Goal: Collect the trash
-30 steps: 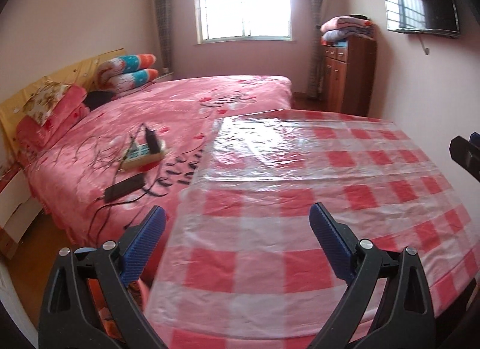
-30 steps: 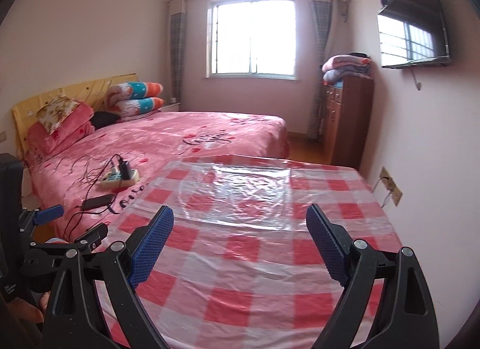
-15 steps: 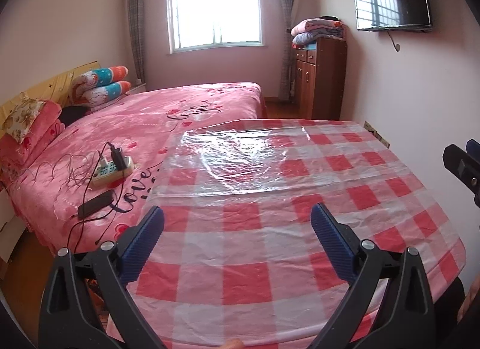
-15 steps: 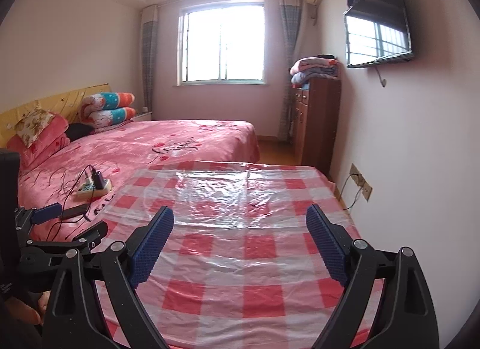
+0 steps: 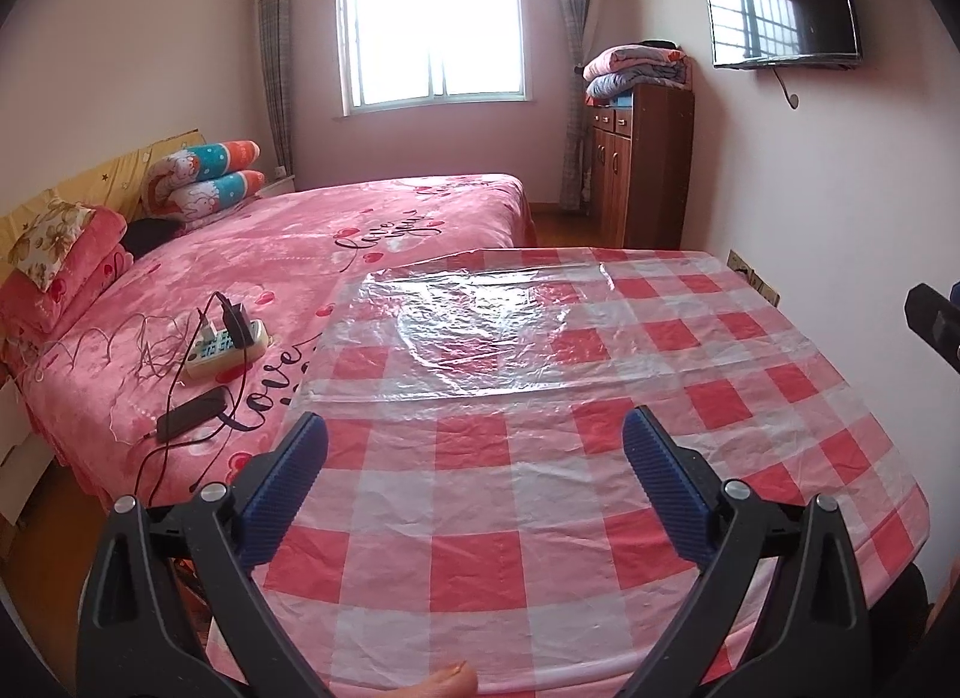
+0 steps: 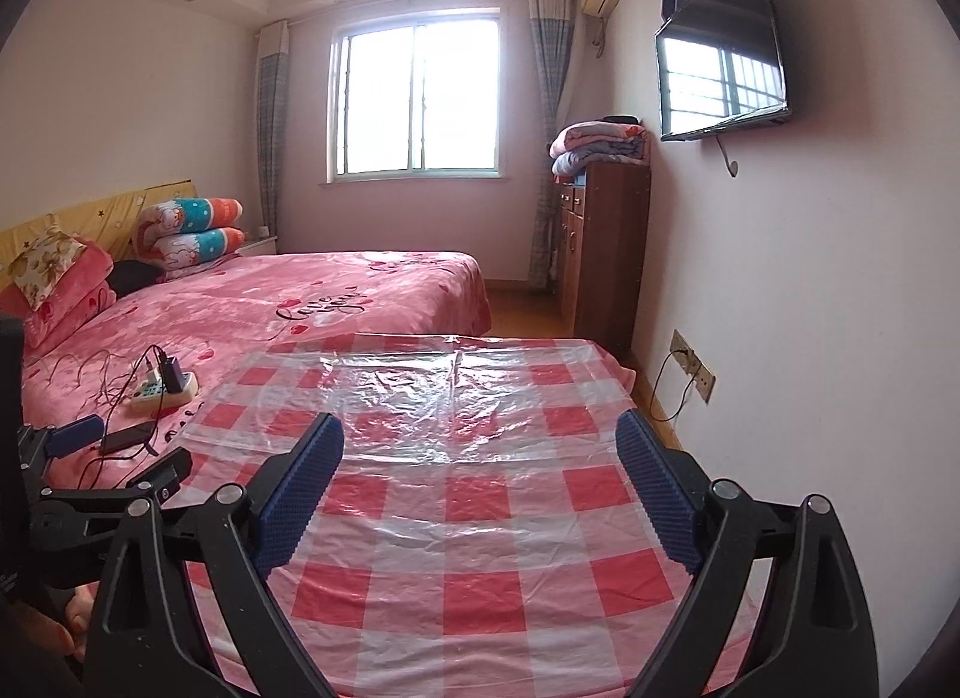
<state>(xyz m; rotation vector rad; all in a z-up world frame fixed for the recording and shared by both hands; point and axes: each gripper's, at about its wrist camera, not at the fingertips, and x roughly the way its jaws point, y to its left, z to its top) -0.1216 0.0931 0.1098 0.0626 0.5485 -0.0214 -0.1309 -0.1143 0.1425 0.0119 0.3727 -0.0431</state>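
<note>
Pink walls close in a bedroom where a checked tabletop (image 5: 540,488) stands beside a bed (image 5: 372,230). A clear plastic sheet (image 5: 480,332) lies flat on the tabletop's far half, ahead of both my claws and touching neither. My left claw (image 5: 474,458) hangs released above the near edge, holding nothing. My right claw (image 6: 480,464) is likewise spread wide and empty. A power strip (image 5: 225,344) and a phone (image 5: 192,413) rest on the bed.
</note>
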